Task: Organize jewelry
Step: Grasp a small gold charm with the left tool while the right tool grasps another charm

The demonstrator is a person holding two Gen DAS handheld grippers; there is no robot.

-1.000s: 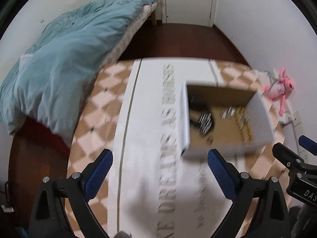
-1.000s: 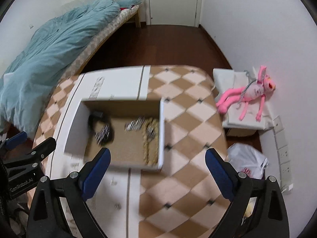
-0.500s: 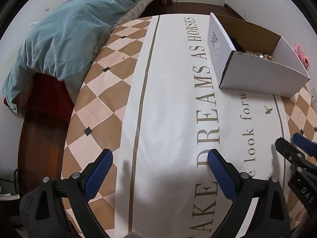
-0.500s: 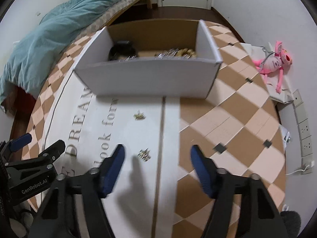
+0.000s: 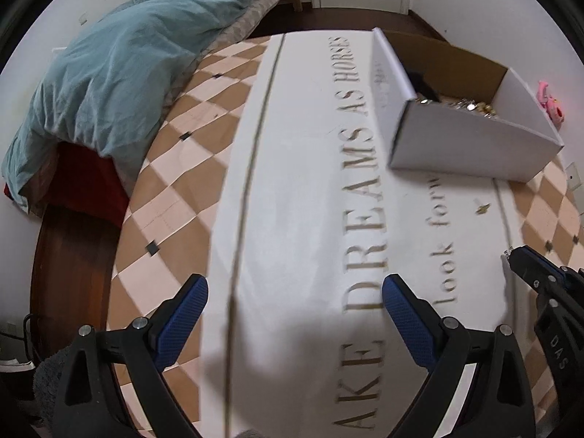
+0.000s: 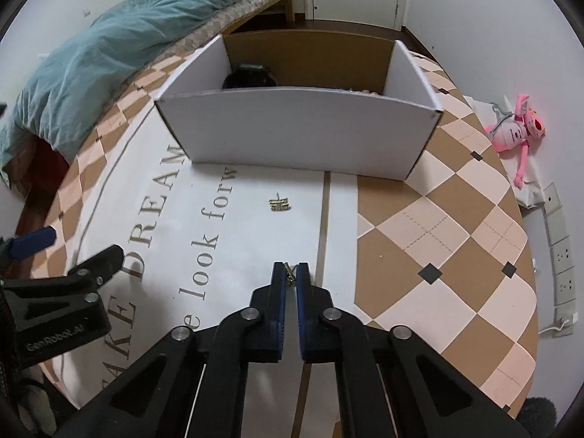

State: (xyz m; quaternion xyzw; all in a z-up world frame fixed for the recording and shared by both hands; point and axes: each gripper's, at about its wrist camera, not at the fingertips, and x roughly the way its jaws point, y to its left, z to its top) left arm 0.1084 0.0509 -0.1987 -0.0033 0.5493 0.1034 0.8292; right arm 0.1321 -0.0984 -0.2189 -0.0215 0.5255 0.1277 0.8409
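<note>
Gripping a small gold jewelry piece [image 6: 289, 276] between its two blue fingers, our right tool [image 6: 290, 273] is nearly closed and sits low over the tabletop [image 6: 438, 241], on the near side of the white cardboard box [image 6: 299, 131]. We judge that the step in hand is to pick this piece up and carry it into the box, where a black item [image 6: 250, 76] and some shiny jewelry [image 5: 471, 104] are lying. A second gold piece [image 6: 280, 204] lies on the white cloth with printed letters [image 6: 219, 219], between our right tool and the front wall of the box. Our left tool [image 5: 294, 303] is released, with its fingers wide apart, and it hangs over the cloth on the near left side of the box, grasping nothing. To do this step well, we should check that the piece is truly caught between the pads and not only pushed against the cloth, because it is very small and thin. Then we should lift straight up, high enough to pass over the front wall of the box, and open only when the tool is above the box floor. The grip should be kept firm on the way, since such a piece can slip out easily.
</note>
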